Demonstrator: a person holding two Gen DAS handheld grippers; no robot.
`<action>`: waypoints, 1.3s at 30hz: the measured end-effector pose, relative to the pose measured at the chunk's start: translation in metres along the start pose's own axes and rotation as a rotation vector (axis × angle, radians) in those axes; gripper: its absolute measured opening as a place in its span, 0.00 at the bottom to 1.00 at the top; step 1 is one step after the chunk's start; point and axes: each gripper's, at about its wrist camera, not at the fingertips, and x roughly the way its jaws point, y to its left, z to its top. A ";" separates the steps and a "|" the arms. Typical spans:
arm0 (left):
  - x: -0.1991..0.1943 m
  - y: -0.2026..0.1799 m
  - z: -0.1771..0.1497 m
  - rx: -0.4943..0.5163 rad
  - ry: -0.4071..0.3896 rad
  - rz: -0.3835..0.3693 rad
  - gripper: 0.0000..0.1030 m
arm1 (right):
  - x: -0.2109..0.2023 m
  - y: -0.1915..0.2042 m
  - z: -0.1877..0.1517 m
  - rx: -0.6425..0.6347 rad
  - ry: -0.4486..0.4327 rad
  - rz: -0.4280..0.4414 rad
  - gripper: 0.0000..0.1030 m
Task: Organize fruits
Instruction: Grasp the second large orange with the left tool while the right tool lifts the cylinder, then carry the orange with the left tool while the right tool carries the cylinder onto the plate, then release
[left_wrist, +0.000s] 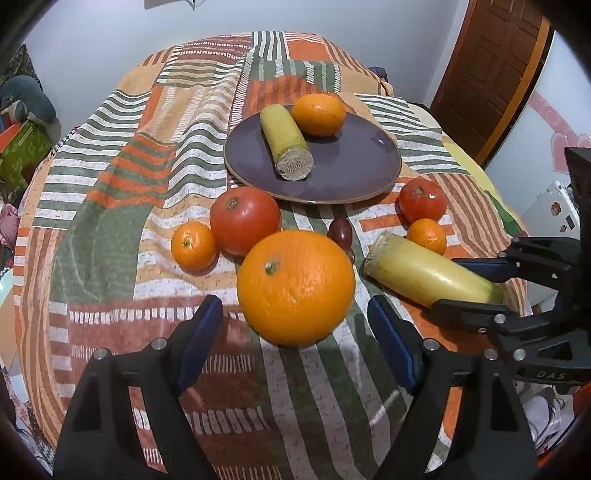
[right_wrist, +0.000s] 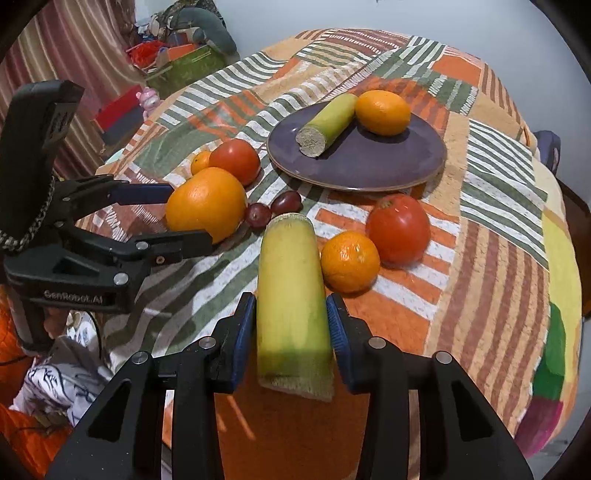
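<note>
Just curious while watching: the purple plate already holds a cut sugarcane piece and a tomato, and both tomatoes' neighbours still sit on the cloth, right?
Not quite. Beside the sugarcane piece on the purple plate lies an orange, not a tomato. The left wrist view shows both tomatoes on the cloth, off the plate.

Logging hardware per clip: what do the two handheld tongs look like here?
Both the left tongs and right tongs are black plastic frames with triangular cut-outs, silver rivets and blue ribbed pads. The left body reads "GenRobot.AI", with a braided cord beside it and a black block on top. The right body shows the letters "DAS".
</note>
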 end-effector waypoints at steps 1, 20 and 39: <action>0.001 0.000 0.001 -0.002 0.001 -0.001 0.78 | 0.004 0.000 0.003 0.000 0.005 0.001 0.36; 0.001 0.010 0.003 -0.036 -0.012 -0.043 0.66 | 0.011 0.008 0.007 -0.018 0.000 -0.001 0.35; -0.044 0.019 0.030 -0.057 -0.124 -0.036 0.66 | -0.041 -0.018 0.031 0.062 -0.203 -0.061 0.35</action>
